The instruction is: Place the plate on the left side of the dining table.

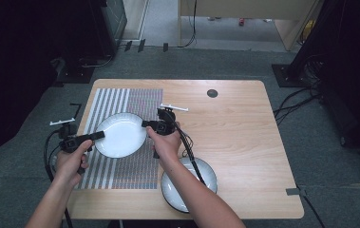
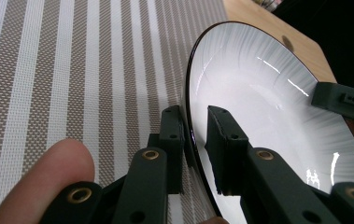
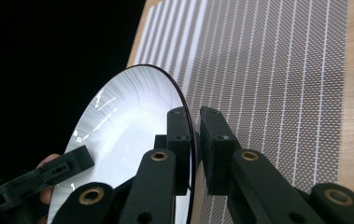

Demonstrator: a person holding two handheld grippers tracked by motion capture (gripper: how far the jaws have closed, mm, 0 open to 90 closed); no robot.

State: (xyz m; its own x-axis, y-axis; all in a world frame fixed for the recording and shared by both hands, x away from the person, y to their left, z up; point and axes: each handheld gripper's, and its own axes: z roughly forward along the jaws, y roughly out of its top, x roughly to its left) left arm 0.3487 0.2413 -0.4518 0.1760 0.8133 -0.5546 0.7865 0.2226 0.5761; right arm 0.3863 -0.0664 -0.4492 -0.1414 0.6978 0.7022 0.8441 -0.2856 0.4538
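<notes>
- Over the striped woven placemat, a glossy round white plate with a thin dark rim is held at opposite edges.
- Its rim is pinched by the left gripper, jaws nearly closed.
- The far rim is clamped likewise by the right gripper.
- A second ribbed white plate is seen on the smooth wooden table, partly hidden by the right forearm.

A second plate, white with a dark rim, lies at the lower middle of the frame near the front edge of the wooden bench. A round dark cap sits in the bench top toward the upper middle. Black cables trail over the grey floor at the right, and a pale wooden cabinet stands at the top.
</notes>
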